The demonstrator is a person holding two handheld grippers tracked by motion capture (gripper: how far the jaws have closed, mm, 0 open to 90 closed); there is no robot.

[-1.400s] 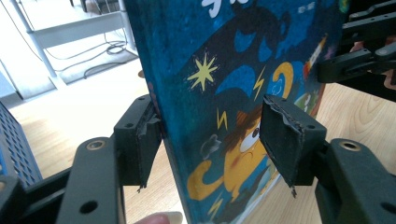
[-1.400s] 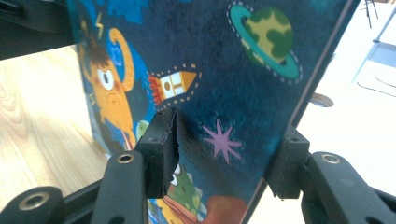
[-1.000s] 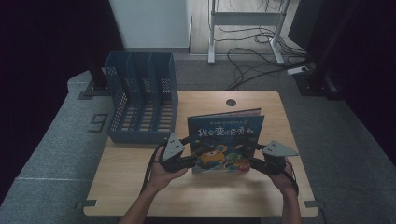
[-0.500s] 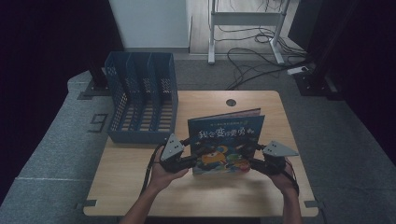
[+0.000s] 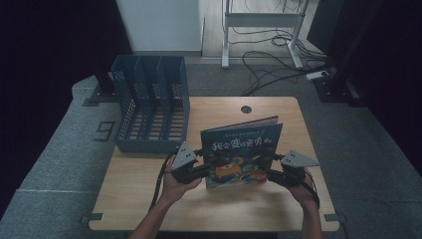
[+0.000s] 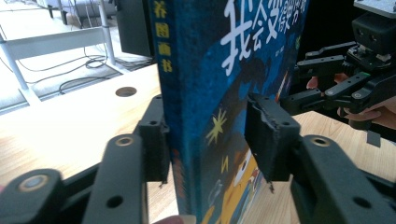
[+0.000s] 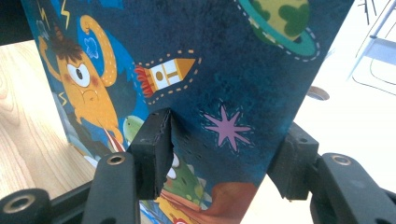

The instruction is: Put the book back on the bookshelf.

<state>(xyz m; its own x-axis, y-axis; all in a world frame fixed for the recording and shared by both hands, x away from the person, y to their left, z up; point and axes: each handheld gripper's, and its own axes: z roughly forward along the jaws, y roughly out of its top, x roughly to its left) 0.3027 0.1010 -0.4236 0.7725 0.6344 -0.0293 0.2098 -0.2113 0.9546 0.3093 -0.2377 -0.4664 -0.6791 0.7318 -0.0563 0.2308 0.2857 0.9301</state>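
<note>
So the picture book (image 5: 242, 154) stands upright on the bench (image 5: 149, 204), near its middle, with the left claw (image 5: 203, 171) clamped across its spine edge and the right claw (image 5: 268, 173) straddling its other edge, jaws wide and not pinching. The blue file rack (image 5: 149, 109) sits just to the left, slots empty. Standing it up looks done; sliding it into a slot seems left.
</note>
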